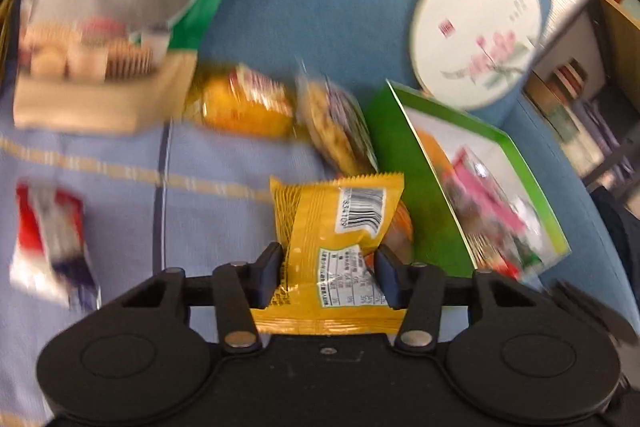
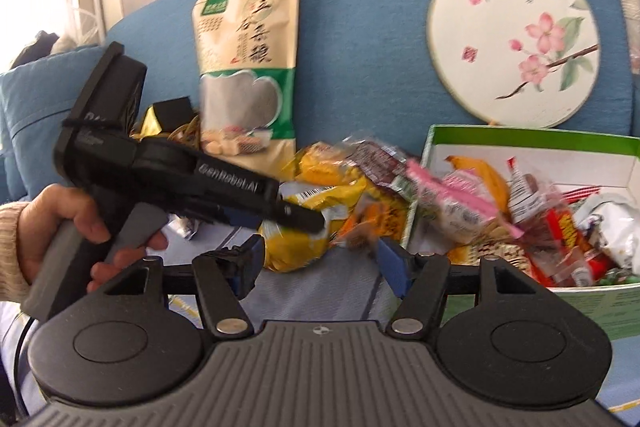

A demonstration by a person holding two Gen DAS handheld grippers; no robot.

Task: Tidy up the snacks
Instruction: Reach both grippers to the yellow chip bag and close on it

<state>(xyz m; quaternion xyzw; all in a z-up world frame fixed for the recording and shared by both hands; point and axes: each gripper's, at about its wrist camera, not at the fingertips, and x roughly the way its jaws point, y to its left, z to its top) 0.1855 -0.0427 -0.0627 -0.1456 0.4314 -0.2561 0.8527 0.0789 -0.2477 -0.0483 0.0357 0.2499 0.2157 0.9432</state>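
The left gripper (image 1: 328, 269) has its jaws drawn in on a yellow snack packet (image 1: 334, 251); both pads press the packet's sides and the foil creases between them. No earlier view is available, so only the grip itself is stated. The packet is a flat crinkled foil pouch with serrated end seals, a barcode and a printed label. It sits just beside the green box (image 1: 416, 211), not yet inside it.

The right gripper (image 2: 322, 259) holds nothing: its jaws stand apart over the pale striped cloth (image 2: 312, 291), with loose packets just beyond the tips. In the right wrist view the left gripper (image 2: 304, 219) reaches across, held by a hand (image 2: 76, 223) in a knitted cuff.

Progress, as judged: partly done. The green box (image 2: 528, 135), a shallow cardboard tray with a white interior, already holds a heap of mixed wrappers. Still outside it are:
- an orange packet (image 1: 248, 103) and a clear packet of biscuits (image 1: 340, 127), both glossy film;
- a red, white and blue packet (image 1: 52, 239) lying apart on the cloth;
- a tall stand-up pouch (image 2: 248, 63), matte paper with a clear window, leaning on the blue sofa back (image 2: 360, 7).

A round fan (image 2: 514, 39), painted with pink blossoms, also leans on the sofa back.
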